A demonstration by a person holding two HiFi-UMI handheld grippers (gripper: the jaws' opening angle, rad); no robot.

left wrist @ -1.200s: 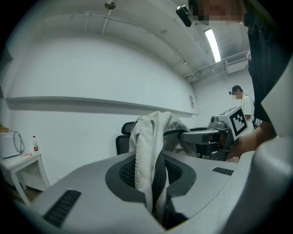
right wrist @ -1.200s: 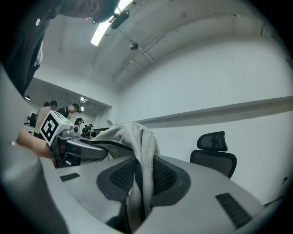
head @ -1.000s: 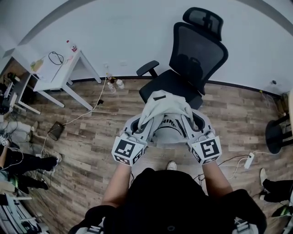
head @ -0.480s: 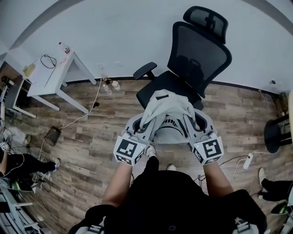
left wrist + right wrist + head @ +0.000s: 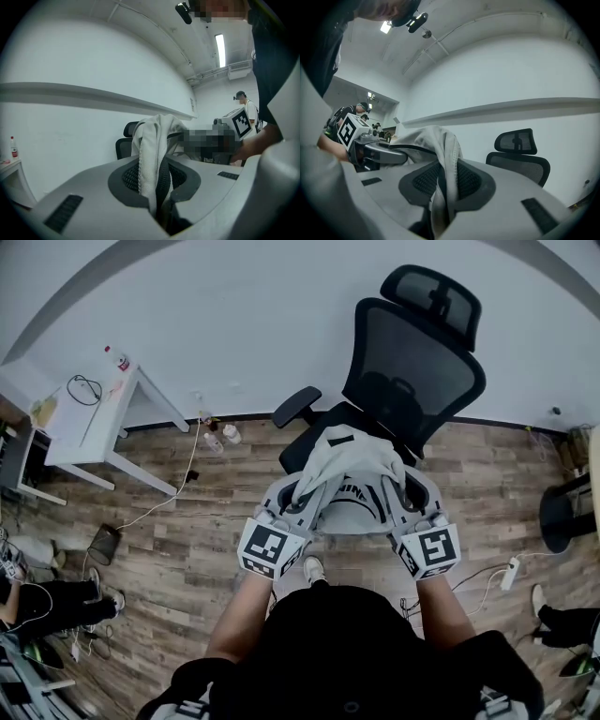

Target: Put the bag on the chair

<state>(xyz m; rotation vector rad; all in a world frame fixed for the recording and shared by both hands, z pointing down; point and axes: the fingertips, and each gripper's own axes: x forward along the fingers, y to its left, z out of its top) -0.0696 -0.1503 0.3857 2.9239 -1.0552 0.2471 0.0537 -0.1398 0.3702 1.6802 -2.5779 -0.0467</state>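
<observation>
Since the earlier frames, both grippers and the bag slung between them have advanced toward the chair. The chair now sits closer in the head view, and the white desk (image 5: 94,413) has slid toward the left edge.

Head view: I see the left gripper (image 5: 305,495) and right gripper (image 5: 398,489) side by side at the same height. Each grips one side of the pale grey bag (image 5: 349,457). The bag hangs between them and overlaps the front of the black seat of the chair (image 5: 417,362). I cannot tell whether it touches the seat. The floor (image 5: 187,540) is wood plank.

Left gripper view: the left gripper's (image 5: 157,190) jaws are clamped on a bunched fold of the bag (image 5: 151,140), and the fabric rises out of the narrow gap. Part of the chair (image 5: 123,147) shows behind it, against the wall.

Right gripper view: the right gripper's (image 5: 440,190) jaws are likewise closed on a fold of the bag (image 5: 438,140). The chair's (image 5: 519,157) headrest and backrest stand to the right.
</observation>
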